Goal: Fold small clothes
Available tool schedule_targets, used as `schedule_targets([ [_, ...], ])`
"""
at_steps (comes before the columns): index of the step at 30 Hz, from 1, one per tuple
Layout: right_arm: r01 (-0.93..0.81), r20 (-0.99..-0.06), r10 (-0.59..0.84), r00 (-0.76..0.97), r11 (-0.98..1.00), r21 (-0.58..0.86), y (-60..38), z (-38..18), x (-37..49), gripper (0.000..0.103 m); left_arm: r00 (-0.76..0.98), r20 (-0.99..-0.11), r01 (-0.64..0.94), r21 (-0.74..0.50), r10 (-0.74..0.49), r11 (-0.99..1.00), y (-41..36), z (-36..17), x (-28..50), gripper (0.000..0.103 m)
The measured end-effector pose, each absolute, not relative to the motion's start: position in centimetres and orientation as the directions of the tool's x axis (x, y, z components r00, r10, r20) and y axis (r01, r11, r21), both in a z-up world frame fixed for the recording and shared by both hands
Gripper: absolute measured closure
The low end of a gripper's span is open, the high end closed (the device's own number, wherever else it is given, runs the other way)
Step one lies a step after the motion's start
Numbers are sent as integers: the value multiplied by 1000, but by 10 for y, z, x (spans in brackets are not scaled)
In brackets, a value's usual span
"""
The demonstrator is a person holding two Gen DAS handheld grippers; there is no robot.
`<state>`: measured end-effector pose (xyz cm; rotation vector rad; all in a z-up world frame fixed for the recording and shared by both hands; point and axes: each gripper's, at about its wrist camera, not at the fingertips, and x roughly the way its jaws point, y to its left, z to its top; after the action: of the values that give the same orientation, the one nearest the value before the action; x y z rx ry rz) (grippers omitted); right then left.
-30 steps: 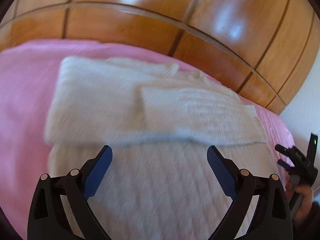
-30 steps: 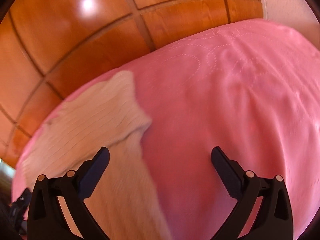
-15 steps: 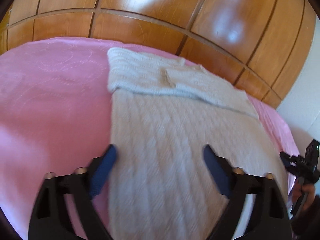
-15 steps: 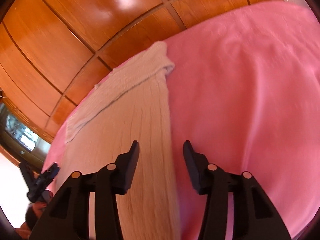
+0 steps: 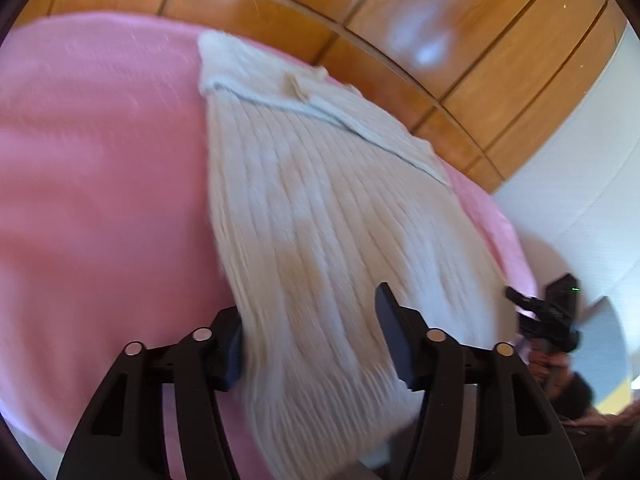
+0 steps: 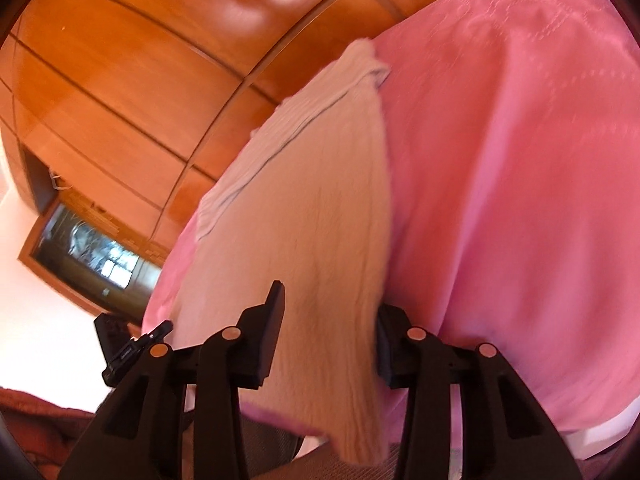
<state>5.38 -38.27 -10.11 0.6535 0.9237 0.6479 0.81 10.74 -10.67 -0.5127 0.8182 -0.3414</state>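
Observation:
A cream ribbed knit sweater (image 5: 320,216) lies on a pink bedspread (image 5: 100,180), its far end folded over. Its near hem hangs over the bed's front edge. My left gripper (image 5: 312,340) has its jaws partly closed around the sweater's near left corner, one finger under the cloth edge. My right gripper (image 6: 328,344) straddles the sweater's (image 6: 312,220) near right corner in the same way, jaws narrowed with cloth between them. Each gripper shows small in the other's view: the right gripper at the right edge (image 5: 548,316) and the left gripper at the lower left (image 6: 128,344).
A glossy wooden panelled headboard (image 5: 400,20) runs behind the bed. A white wall (image 5: 580,200) is at the right. A dark framed screen or window (image 6: 92,256) shows at the left in the right wrist view. Pink bedspread (image 6: 520,200) extends to both sides of the sweater.
Both grippers moved back from the folded far end to the sweater's near hem corners. Their jaws narrowed from wide open to partly closed around the cloth edges.

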Motion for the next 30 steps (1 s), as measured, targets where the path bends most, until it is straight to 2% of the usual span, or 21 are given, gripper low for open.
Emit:
schedule_targets([
  [4, -247, -469, 784, 408, 589, 770, -374, -106, 49, 66, 574, -562, 159, -636, -595, 755, 102, -114, -1, 47],
  [5, -258, -477, 782, 401, 596, 760, -371, -106, 49, 76, 564, -557, 167, -645, -609, 745, 101, -114, -2, 47],
  [6, -271, -507, 767, 395, 624, 733, -364, -106, 50, 93, 549, -550, 179, -658, -630, 731, 99, -116, -2, 47],
  [7, -274, -538, 745, 395, 654, 705, -359, -106, 51, 95, 540, -551, 186, -659, -636, 729, 96, -116, -2, 50],
  [8, -275, -534, 746, 398, 652, 706, -357, -106, 52, 96, 529, -567, 189, -647, -632, 739, 93, -115, -1, 75],
  [9, -273, -522, 752, 402, 643, 716, -357, -106, 51, 96, 510, -583, 185, -644, -632, 743, 89, -116, 2, 91],
  [10, -275, -501, 764, 406, 625, 730, -358, -105, 50, 96, 485, -601, 178, -644, -636, 744, 86, -117, 4, 97],
  [12, -302, -448, 789, 420, 587, 751, -360, -97, 48, 96, 509, -574, 202, -645, -642, 737, 85, -109, 1, 97],
  [20, -450, -251, 857, 451, 461, 765, -360, -42, 26, 96, 630, -376, 299, -690, -679, 659, 105, -49, -14, 98],
  [24, -508, -106, 896, 431, 338, 792, -364, -23, 16, 96, 639, -296, 339, -720, -710, 605, 112, -34, -27, 98],
  [28, -553, -24, 911, 411, 270, 788, -373, -5, -3, 96, 622, -245, 367, -747, -743, 554, 117, -21, -41, 98],
  [30, -573, 32, 917, 397, 221, 789, -382, 1, -17, 96, 586, -177, 390, -793, -790, 468, 125, -15, -48, 98],
])
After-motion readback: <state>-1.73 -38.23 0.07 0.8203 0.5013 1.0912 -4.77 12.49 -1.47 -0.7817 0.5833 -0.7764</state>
